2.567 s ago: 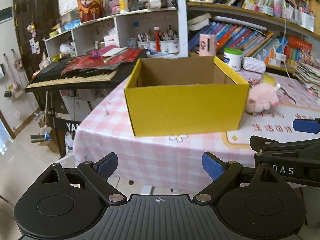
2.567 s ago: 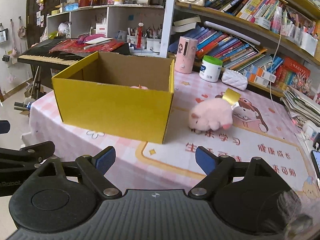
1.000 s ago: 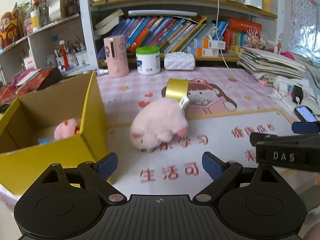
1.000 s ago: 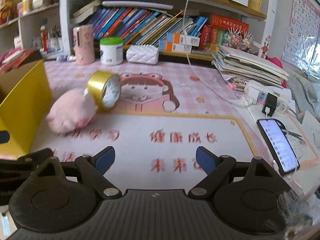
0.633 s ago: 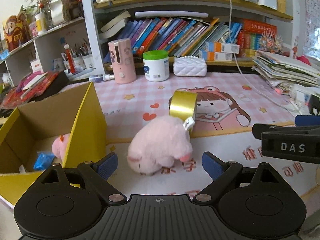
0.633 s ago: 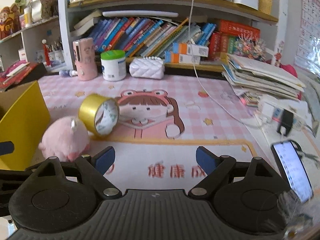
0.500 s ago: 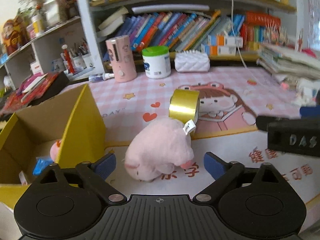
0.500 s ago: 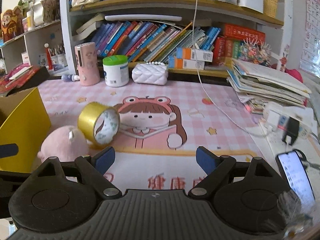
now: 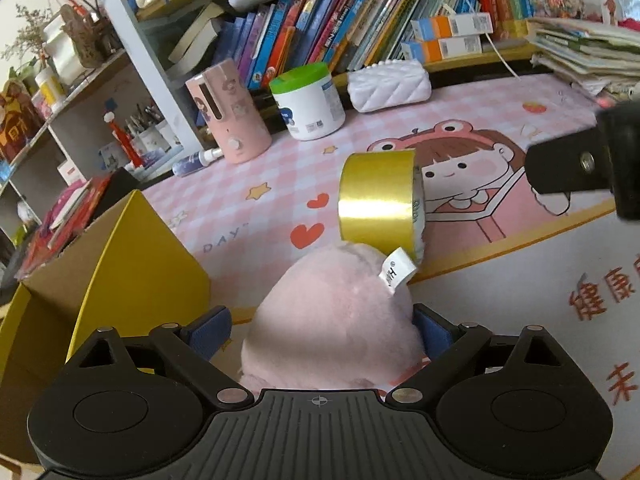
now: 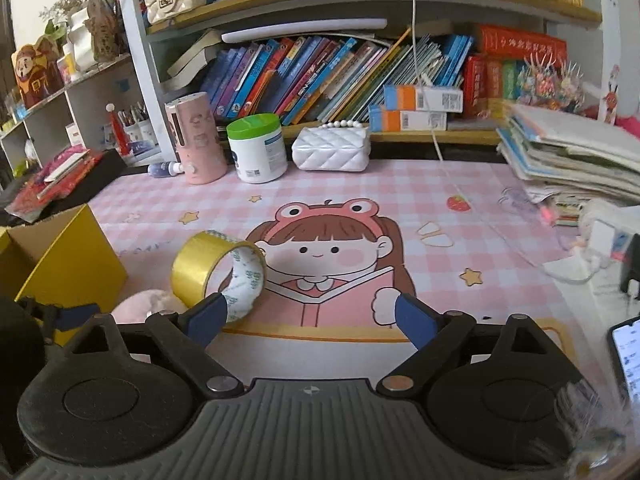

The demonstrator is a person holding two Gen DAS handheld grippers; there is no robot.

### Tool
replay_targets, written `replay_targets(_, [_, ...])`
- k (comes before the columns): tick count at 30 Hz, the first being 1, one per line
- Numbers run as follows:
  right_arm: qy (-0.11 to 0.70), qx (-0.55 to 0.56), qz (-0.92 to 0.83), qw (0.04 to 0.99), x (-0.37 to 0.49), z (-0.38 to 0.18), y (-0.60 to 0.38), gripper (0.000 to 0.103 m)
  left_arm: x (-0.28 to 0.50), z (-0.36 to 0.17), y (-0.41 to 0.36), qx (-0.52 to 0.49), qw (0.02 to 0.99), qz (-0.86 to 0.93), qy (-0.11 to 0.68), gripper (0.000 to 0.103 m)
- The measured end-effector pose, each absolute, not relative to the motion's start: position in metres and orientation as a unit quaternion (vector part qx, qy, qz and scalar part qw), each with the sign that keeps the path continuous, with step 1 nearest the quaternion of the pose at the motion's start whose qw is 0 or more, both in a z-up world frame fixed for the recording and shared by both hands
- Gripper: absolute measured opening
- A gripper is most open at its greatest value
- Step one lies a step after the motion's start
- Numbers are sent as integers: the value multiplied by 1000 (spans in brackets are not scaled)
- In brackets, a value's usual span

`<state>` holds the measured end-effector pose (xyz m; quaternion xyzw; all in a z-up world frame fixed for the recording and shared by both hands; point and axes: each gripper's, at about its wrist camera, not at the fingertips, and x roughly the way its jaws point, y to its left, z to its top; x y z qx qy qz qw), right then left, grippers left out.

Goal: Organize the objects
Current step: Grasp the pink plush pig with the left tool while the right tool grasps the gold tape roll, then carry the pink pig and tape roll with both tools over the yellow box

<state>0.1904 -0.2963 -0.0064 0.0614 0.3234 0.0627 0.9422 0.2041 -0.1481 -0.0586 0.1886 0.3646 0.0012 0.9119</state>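
A pink plush toy point(image 9: 332, 312) lies on the pink desk mat, a gold tape roll point(image 9: 376, 200) standing on edge against its far side. My left gripper point(image 9: 320, 332) straddles the plush and its jaws are closing; the right pad is at the fur, while a small gap shows at the left pad. The open yellow cardboard box point(image 9: 140, 264) stands just left of it. In the right wrist view my right gripper point(image 10: 310, 318) hovers over the mat, jaws opening with nothing between them. The tape roll point(image 10: 218, 276) is by its left fingertip, the plush point(image 10: 148, 300) further left.
Along the back stand a pink cylinder point(image 10: 196, 140), a white jar with a green lid point(image 10: 258, 148) and a white quilted purse point(image 10: 330, 148) under full bookshelves. A paper stack point(image 10: 572, 160), a charger and a phone point(image 10: 628, 356) crowd the right side.
My left gripper has come forward and down, so the plush now sits between its fingers. My right gripper has moved closer to the tape roll, now beside its left fingertip.
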Motion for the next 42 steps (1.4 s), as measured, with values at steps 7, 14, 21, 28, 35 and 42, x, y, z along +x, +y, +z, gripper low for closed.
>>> replay_targets(7, [327, 72, 112, 936, 210, -8, -283, 91, 188, -52, -141, 183, 913, -43, 363, 72])
replay_targets(14, [371, 120, 199, 899, 252, -23, -251, 80, 176, -47, -124, 144, 913, -41, 381, 72])
replay_targets(21, [409, 120, 255, 868, 276, -42, -221, 39, 170, -45, -113, 126, 914, -31, 383, 72])
replay_targets(28, [389, 102, 252, 880, 257, -29, -226, 13, 167, -32, -104, 85, 923, -36, 373, 72])
replay_targets(35, [359, 88, 199, 908, 228, -8, -250, 6, 155, -22, -101, 57, 931, -55, 357, 72])
replay_targets(42, [374, 55, 162, 911, 188, -11, -252, 6, 138, -14, -95, 35, 936, -70, 343, 72])
